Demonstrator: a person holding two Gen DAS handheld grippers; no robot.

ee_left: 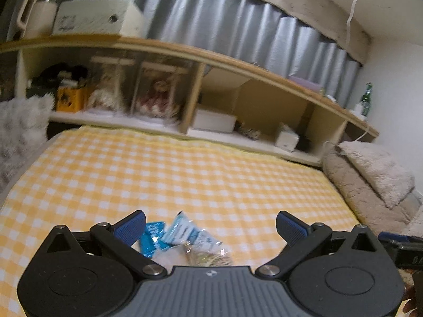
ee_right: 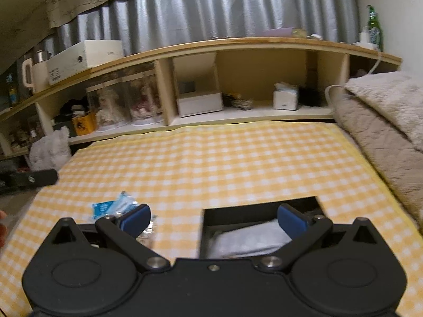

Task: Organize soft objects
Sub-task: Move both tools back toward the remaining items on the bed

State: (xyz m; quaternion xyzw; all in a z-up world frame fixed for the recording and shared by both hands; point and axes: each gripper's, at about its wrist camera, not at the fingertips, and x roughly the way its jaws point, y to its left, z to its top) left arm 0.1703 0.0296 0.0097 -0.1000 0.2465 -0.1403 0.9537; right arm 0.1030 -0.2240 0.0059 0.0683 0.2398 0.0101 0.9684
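the left gripper (ee_left: 210,223) hangs over the near edge of the yellow checked cloth (ee_left: 185,174), its blue pads (ee_left: 132,225) spread wide and holding nothing. right below and between those pads, slightly toward the left one, lies a small heap of soft packets (ee_left: 182,237): blue-and-white wrappers on top, a clear crinkly bag under them, partly hidden by the gripper body. the heap seems to run roughly across the opening, though blur makes its long axis hard to fix.

the right gripper (ee_right: 213,218) is likewise spread and empty. it hovers over a black box (ee_right: 211,212) sitting on the cloth's near edge, with a pale folded bag (ee_right: 248,239) inside. from this gripper the packets (ee_right: 116,206) lie off to the left, beyond its left pad.

so the left gripper is plainly nearer the packets; a short drop and a close would likely take one, and the box lies to its right as the probable destination.
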